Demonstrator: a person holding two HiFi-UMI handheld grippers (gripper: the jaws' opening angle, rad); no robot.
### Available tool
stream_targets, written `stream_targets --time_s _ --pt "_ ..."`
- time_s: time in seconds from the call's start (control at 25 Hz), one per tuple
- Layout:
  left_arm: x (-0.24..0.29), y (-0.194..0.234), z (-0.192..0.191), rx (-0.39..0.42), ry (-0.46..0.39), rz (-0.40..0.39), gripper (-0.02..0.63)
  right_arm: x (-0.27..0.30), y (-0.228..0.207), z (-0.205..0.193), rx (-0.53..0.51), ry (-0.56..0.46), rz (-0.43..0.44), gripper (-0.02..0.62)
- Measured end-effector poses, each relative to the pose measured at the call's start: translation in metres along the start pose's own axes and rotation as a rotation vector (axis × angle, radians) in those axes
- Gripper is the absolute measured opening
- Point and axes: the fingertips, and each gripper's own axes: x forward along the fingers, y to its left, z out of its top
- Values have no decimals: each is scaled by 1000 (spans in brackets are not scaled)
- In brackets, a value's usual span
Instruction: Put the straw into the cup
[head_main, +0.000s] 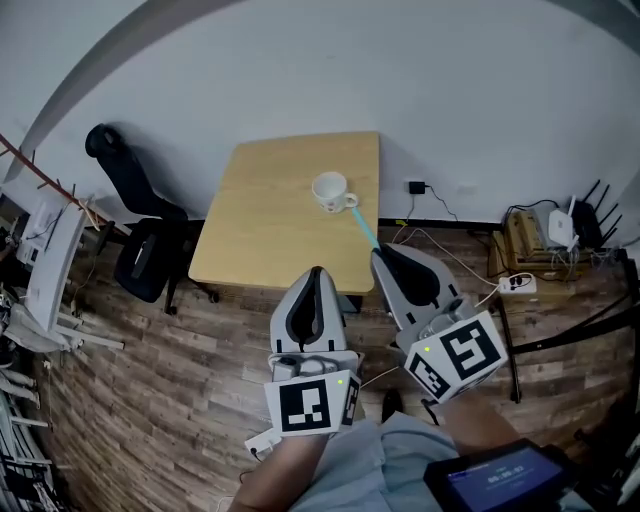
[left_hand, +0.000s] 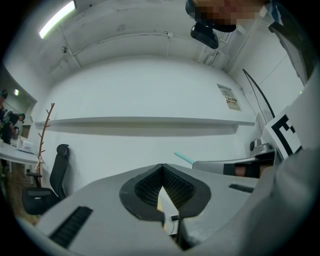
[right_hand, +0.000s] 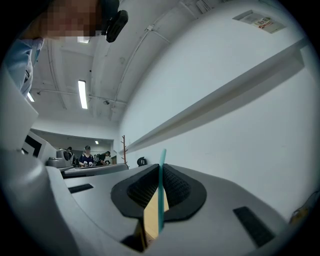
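right claw (right_hand: 161, 168): clenched on the straw (right_hand: 161, 192). My pads pinch it along its lower length; it stands upright between them in the right gripper view, top end poking out past the tips.
straw, head view: teal straw (head_main: 365, 229) runs out of my right claw (head_main: 379, 256) toward the mug (head_main: 331, 191). Its far end sits just beside the mug handle, over the right edge of the surface (head_main: 270, 215). Not in the mug.
straw, left gripper view: short teal stub (left_hand: 183, 158) sticks out past the right claw (left_hand: 226, 166), against the white wall.
left claw (left_hand: 162, 168): clenched, nothing in it. Pads meet at the tips, with only a thin wedge of gap below them.
left claw position: held short of the near edge of the surface, beside the right claw and to its left (head_main: 316, 274). Touches nothing.
mug: white, upright on the wooden surface, toward its far right part, handle pointing right and toward me. Looks empty inside.
surface: small light-wood table pushed against the white wall; the mug is the only thing on it.
surroundings: black office chair (head_main: 140, 240) left of the table, white power strip (head_main: 517, 284) and cables on the wood floor (head_main: 150, 400) to the right, router (head_main: 560, 228) on a low crate by the wall.
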Motion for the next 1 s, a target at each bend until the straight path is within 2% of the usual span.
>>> stream_targets --time_s 0.28,0.6,0.76,1.0 --pt "43 33 -35 -16 46 -7 -2 50 -21 -33 17 56 -23 21" --pt "115 90 -72 -58 96 -50 -2 138 -42 -68 34 105 -62 21" --pt "153 118 -78 -74 107 -87 -2 183 -52 -70 27 108 -94 21" --pt "201 148 -58 -102 44 -149 -2 234 -62 -47 -15 68 -139 21"
